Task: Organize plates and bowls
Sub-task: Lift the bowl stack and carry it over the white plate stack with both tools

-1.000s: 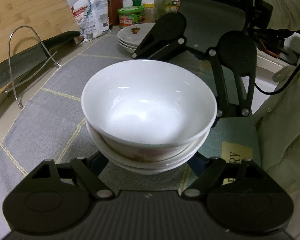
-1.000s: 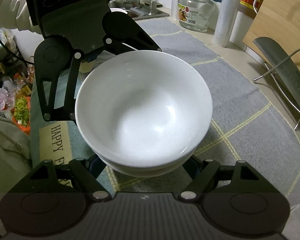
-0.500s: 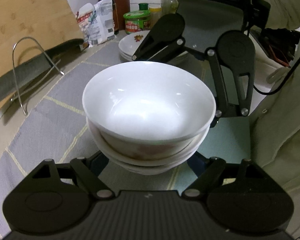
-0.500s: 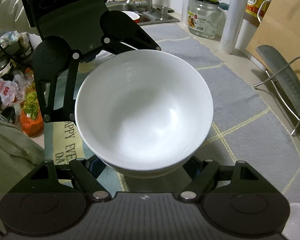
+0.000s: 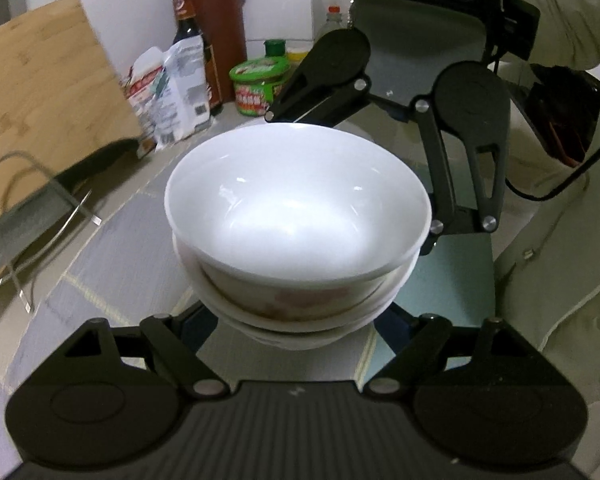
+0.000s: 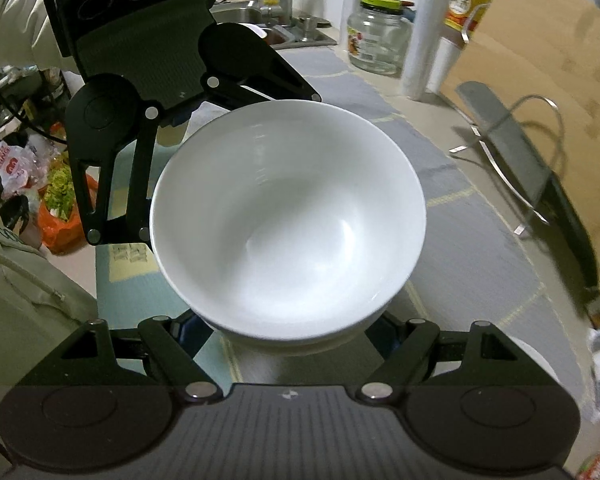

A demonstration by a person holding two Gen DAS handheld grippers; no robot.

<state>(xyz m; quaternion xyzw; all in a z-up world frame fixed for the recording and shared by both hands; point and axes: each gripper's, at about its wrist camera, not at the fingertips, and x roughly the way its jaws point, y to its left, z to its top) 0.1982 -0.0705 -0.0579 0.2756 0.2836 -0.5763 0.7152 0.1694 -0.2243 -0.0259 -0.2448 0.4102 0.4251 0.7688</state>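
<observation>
lifted higher, two hand-held grippers (image 5: 296, 322) (image 6: 290, 330) clamp three stacked bowls (image 5: 298, 216).

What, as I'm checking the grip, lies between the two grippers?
A stack of white bowls, gripped by the left gripper and right gripper from opposite sides; both wrist views show it.

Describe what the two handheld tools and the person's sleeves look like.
Both tools are matte black plastic: the left tool and right tool each have a ribbed body, round disc housings and linkage arms with silver pivot pins. The right tool's housing shows three round recesses, a green light and a black cable. The sleeves are pale beige.
</observation>
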